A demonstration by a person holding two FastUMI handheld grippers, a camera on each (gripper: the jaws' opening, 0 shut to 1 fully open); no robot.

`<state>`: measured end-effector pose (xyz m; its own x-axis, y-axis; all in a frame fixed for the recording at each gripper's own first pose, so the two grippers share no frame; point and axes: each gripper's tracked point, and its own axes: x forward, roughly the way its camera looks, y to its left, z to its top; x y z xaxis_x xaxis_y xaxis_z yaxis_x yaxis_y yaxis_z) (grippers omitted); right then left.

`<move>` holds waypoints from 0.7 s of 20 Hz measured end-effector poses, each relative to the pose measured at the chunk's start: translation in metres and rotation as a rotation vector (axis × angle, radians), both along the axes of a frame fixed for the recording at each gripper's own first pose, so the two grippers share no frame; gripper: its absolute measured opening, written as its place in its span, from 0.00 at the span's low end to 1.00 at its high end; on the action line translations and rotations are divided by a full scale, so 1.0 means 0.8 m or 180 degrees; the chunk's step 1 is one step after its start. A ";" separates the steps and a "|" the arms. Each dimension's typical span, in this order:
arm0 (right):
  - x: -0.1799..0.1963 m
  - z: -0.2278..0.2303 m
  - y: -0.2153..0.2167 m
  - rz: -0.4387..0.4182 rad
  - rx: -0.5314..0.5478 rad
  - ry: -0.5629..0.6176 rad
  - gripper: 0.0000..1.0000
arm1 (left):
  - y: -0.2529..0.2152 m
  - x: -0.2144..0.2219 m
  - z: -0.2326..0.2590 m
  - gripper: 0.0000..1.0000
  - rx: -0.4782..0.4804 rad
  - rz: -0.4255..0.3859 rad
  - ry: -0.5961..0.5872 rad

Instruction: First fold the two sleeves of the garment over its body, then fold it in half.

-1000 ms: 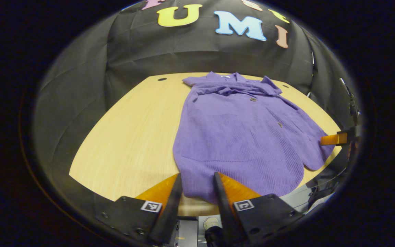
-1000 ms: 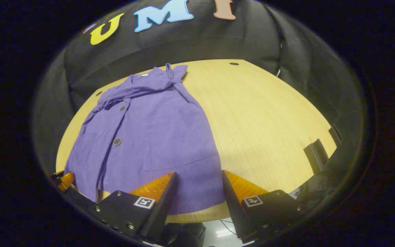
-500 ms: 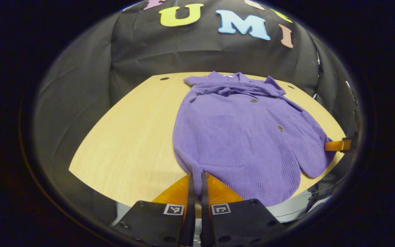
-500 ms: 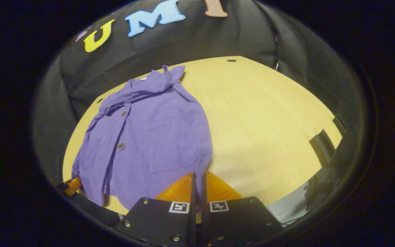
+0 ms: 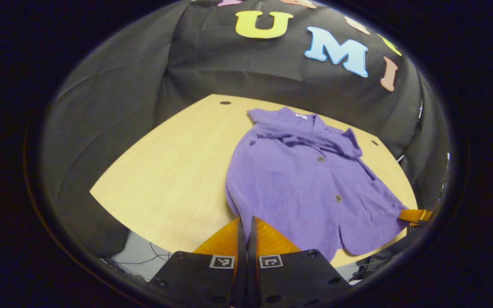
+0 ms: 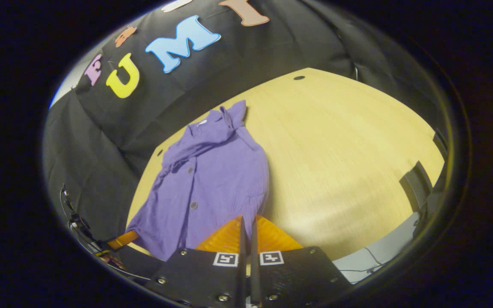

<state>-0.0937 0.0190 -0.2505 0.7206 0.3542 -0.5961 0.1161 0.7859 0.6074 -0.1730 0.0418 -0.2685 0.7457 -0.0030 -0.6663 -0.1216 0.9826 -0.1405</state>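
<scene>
Purple ribbed knit, a buttoned cardigan (image 5: pixel 306 179), lies across the pale wooden table (image 5: pixel 165 171) with its collar toward the booth wall at the top of both views and its hem toward the near edge. In the left gripper view it fills the centre and right of the tabletop; in the right gripper view the cardigan (image 6: pixel 212 179) sits left of centre. Its sleeves look already laid over the body, so the halving fold appears to be the step in hand. The left gripper (image 5: pixel 246 226) has its fingers pressed together on the hem corner at lower centre of its view; the right gripper (image 6: pixel 247 226) is likewise closed on the opposite hem corner at lower centre of its own view. The cloth bunches up toward each pinch, which suggests the hem is raised a little. The other gripper's tip peeks in at the right edge of the left gripper view and at the lower left of the right gripper view. The garment's long axis runs straight away from both tools, hem to collar, so the fold would carry the hem forward toward the collar, both hands about equally near. Bare wood lies open beside the cardigan at the left of the left gripper view and at the right of the right gripper view, while the collar lies close to the far edge.
</scene>
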 end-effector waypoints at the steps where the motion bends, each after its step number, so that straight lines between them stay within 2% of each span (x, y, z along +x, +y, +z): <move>1: 0.012 0.014 -0.003 0.0001 0.0003 -0.0073 0.04 | -0.004 0.010 0.013 0.07 0.0022 -0.0046 -0.0064; 7: 0.078 0.086 -0.011 -0.0035 -0.0124 -0.0452 0.04 | -0.037 0.099 0.073 0.07 -0.0089 -0.0295 -0.0378; 14: 0.191 0.146 -0.014 -0.0416 -0.0332 -0.0697 0.04 | -0.023 0.248 0.144 0.07 -0.0330 -0.0570 -0.0792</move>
